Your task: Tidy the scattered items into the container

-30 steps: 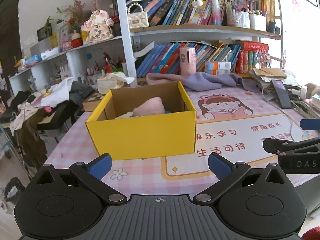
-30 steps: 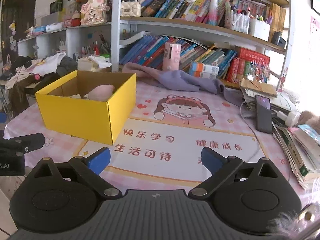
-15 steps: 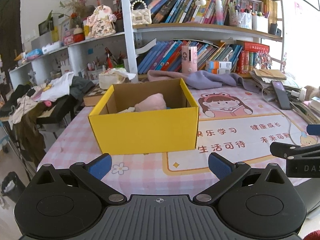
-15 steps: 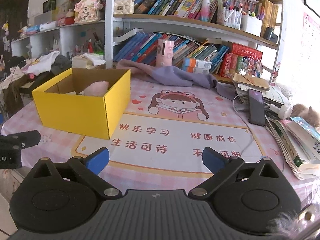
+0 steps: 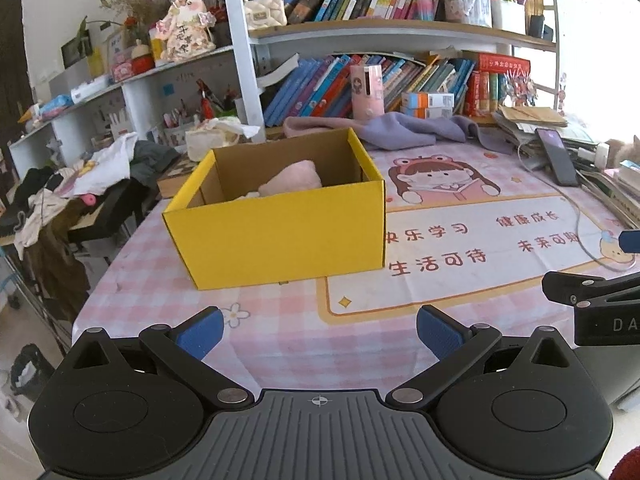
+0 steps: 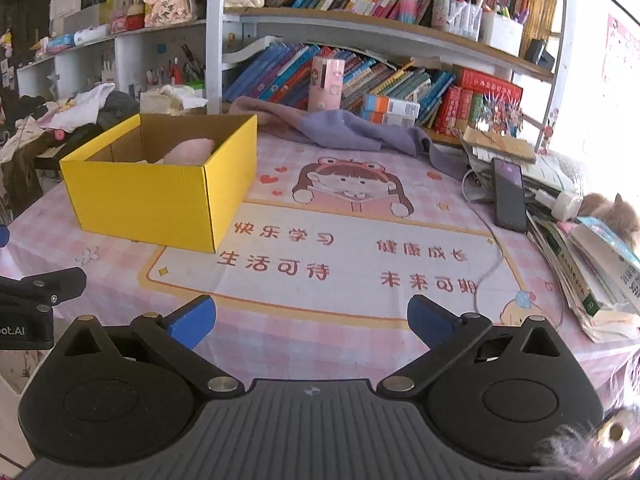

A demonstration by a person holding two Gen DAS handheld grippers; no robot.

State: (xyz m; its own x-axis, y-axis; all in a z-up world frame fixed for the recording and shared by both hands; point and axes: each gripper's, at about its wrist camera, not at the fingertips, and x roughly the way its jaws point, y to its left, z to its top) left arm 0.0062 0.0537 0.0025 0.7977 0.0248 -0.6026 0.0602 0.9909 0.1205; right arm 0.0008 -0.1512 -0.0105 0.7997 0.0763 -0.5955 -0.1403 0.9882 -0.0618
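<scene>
since the earlier frame the yellow box (image 5: 280, 236) has been carried a little rightward and upward in the left wrist view, and the jaws of the right gripper (image 6: 308, 320) have just been opening, with nothing between them.

left wrist view: the left gripper (image 5: 318, 330) is held spread wide over the pink checked tablecloth (image 5: 280, 340), nothing being pinched. the yellow box is seen straight ahead, open-topped, with a pink soft item (image 5: 294, 178) lying inside against the far wall. part of the right gripper is seen at the right edge, where the letters "DA" can be read. a cluttered side table with clothes (image 5: 92, 172) is shown at the left, more fully than in the other view.

right wrist view: the right gripper is held fully spread and empty above the printed mat (image 6: 340, 256). the box is placed to the left, the pink item showing over its rim. a black phone (image 6: 509, 194), a cable, stacked books (image 6: 592, 264) and a furry animal (image 6: 616, 212) at the right edge are shown more fully here. on the other gripper at the left edge "ot.AI" can be read. red chinese characters are printed on the mat, beneath a cartoon girl reading.
</scene>
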